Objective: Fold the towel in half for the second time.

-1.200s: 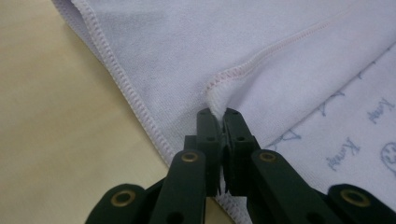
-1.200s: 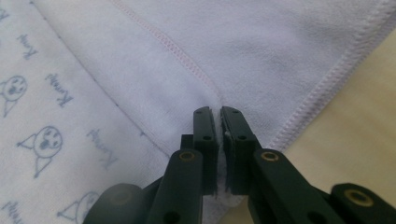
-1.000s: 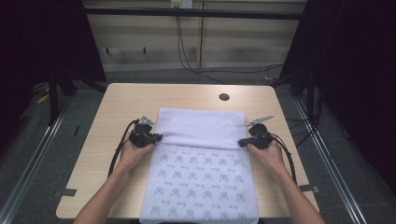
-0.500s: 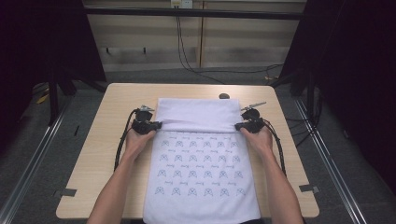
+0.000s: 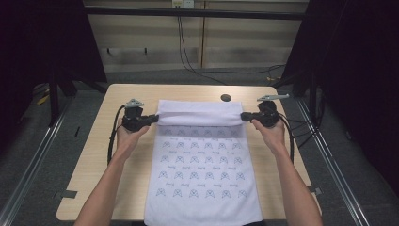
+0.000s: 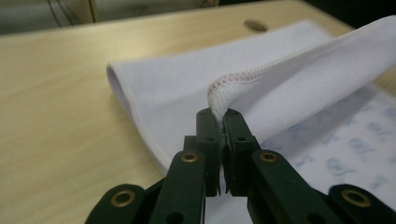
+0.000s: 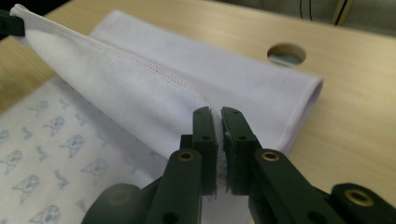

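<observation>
Pale wood-grain table [image 5: 99,160] is carrying a white cloth [image 5: 202,188], soft knit printed with faint blue motifs, running lengthwise from the near edge toward the cable hole [image 5: 226,98]. Its far end is doubling over, the stitched hem stretching crosswise between both hands. Left gripper [image 6: 218,115] and right gripper [image 7: 218,114] are each pinching a hem corner, jaws clenched, equally near.

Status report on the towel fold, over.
Left gripper and right gripper shut on towel corners. Edge lifted, folding over. Nothing in the way.
</observation>
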`<state>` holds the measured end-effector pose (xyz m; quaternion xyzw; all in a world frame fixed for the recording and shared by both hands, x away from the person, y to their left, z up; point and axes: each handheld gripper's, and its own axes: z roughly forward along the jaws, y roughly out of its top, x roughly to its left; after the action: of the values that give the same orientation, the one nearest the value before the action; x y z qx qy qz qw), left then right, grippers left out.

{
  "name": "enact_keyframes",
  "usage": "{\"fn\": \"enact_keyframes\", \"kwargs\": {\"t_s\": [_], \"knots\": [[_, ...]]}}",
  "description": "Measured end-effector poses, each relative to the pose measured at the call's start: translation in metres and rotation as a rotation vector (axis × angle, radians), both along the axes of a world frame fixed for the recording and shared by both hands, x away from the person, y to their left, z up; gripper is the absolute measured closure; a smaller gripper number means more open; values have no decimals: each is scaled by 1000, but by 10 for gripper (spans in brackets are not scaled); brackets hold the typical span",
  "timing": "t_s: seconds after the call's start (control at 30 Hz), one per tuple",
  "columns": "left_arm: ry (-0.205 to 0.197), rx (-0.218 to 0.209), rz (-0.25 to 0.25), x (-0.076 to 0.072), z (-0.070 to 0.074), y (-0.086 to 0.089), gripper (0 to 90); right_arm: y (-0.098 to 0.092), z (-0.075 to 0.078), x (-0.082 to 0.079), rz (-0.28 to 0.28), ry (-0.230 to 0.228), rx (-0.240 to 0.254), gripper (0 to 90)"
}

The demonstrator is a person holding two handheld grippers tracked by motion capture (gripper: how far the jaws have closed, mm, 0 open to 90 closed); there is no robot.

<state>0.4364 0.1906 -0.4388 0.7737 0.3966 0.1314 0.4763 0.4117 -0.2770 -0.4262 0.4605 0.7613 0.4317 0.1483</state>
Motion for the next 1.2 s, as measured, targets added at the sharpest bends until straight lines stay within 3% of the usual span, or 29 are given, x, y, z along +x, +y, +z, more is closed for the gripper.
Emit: {"fn": "enact_keyframes", "kwargs": {"t_s": [0.17, 0.37, 0.43, 0.67, 0.77, 0.87, 1.0, 1.03, 1.2], "knots": [[-76, -47, -48, -19, 40, 6, 866, -6, 38, -17, 29, -97, 29, 850], [-174, -75, -95, -65, 86, 16, 866, -8, 78, -52, 95, -184, 30, 850], [-196, -80, -108, -80, 95, 20, 866, -8, 86, -67, 110, -220, 40, 851], [-202, -61, -155, -125, 108, 24, 865, -8, 100, -119, 172, -272, 61, 851], [-191, -53, -190, -142, 103, 27, 865, -11, 99, -142, 191, -276, 59, 851], [-144, -53, -211, -156, 80, 27, 863, -12, 89, -162, 202, -248, 43, 851], [-70, -27, -230, -168, 37, 23, 862, -11, 58, -186, 220, -170, -1, 851], [-52, -26, -237, -170, 29, 23, 862, -11, 49, -190, 220, -148, 15, 851], [13, 0, -278, -189, 1, 26, 853, -10, 4, -210, 257, -37, 13, 847]]}}
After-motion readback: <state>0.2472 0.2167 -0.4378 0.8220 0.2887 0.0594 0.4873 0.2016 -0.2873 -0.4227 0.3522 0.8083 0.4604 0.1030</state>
